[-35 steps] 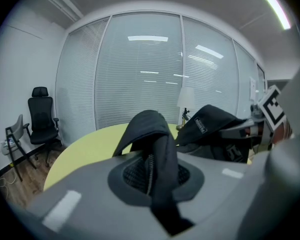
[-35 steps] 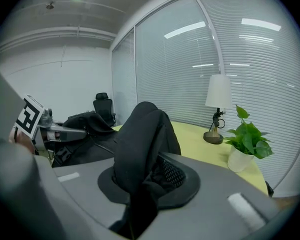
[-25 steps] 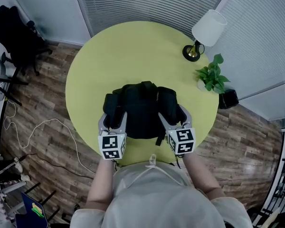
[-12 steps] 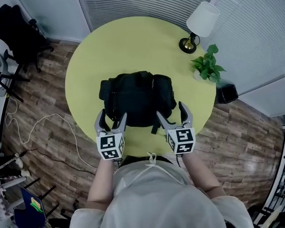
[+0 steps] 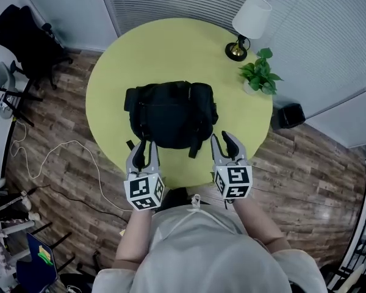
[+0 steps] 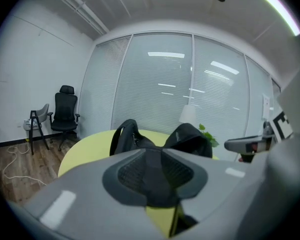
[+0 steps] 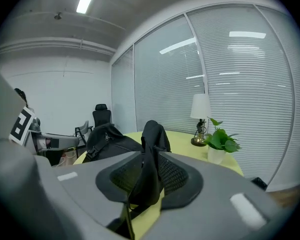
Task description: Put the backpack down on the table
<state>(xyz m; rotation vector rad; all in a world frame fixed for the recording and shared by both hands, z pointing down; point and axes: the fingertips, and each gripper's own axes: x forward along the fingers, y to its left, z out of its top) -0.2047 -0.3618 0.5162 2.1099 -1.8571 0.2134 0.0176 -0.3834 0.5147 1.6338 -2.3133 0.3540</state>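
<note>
A black backpack (image 5: 171, 115) lies flat on the round yellow-green table (image 5: 171, 47), with a loose strap trailing toward the near edge. Both grippers hover at that near edge, apart from the bag. My left gripper (image 5: 145, 151) is below the bag's left corner and my right gripper (image 5: 224, 142) is below its right corner. Both pairs of jaws have just been closing and now stand narrowly apart with nothing between them. Past the jaws, the backpack (image 6: 190, 136) rises in the left gripper view. In the right gripper view the backpack (image 7: 110, 139) and its upright strap are seen ahead.
A white-shaded lamp (image 5: 250, 23) and a potted plant (image 5: 259, 75) stand at the table's far right. A black office chair (image 5: 30, 41) is off to the left, a white cable (image 5: 55, 163) runs over the wood floor, and a black bin (image 5: 290, 115) sits right of the table.
Both grippers were on the backpack's near corners, then let go and drew back to the table's near edge. Their jaws spread wide and have since narrowed. The backpack stays on the table.
</note>
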